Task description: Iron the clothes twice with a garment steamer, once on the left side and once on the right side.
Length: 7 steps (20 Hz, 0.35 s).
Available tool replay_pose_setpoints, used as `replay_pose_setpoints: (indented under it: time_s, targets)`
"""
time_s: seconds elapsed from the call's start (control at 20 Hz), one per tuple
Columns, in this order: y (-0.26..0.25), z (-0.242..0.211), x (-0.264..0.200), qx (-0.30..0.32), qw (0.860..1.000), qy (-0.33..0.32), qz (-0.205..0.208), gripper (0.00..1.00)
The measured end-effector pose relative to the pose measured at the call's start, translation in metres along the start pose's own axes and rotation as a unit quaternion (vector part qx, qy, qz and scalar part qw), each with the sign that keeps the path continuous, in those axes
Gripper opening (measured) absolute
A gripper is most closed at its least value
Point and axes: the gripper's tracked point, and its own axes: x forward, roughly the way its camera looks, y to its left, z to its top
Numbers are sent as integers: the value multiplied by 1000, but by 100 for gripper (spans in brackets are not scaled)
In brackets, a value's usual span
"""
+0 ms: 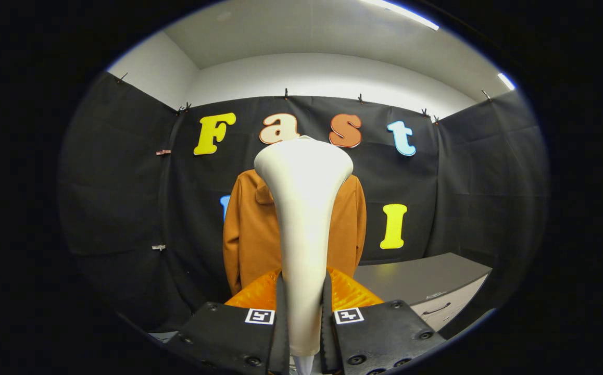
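So the gripper (303,312) has its two fingers (249,291) pinched tight on the handle of the garment steamer (304,208), which stands upright between them with its wide white head up top, facing away toward the clothes. The brown jacket (244,229) is hanging on the black cloth wall beyond the fingers, and the steamer sits right in front of its middle, so you see a strip of jacket on each side of it. Looks to me like the steamer head is still apart from the fabric, not touching, though with this lens it's hard to be sure. My read is that the grab is done and both passes, left side and right side, are still to go, since nothing about the jacket tells me either side has been steamed. Room-wise: a grey cabinet (426,281) with a flat top and a drawer handle sits off to the jacket's right, lower down. White walls and ceiling above the cloth, with strip lights (400,10) on.
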Motion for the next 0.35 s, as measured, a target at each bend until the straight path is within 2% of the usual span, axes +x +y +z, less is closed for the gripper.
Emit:
replay_pose_setpoints:
  time_s: [0.35]
  targets:
    - [3,-1,0,2,1000,3,4,27]
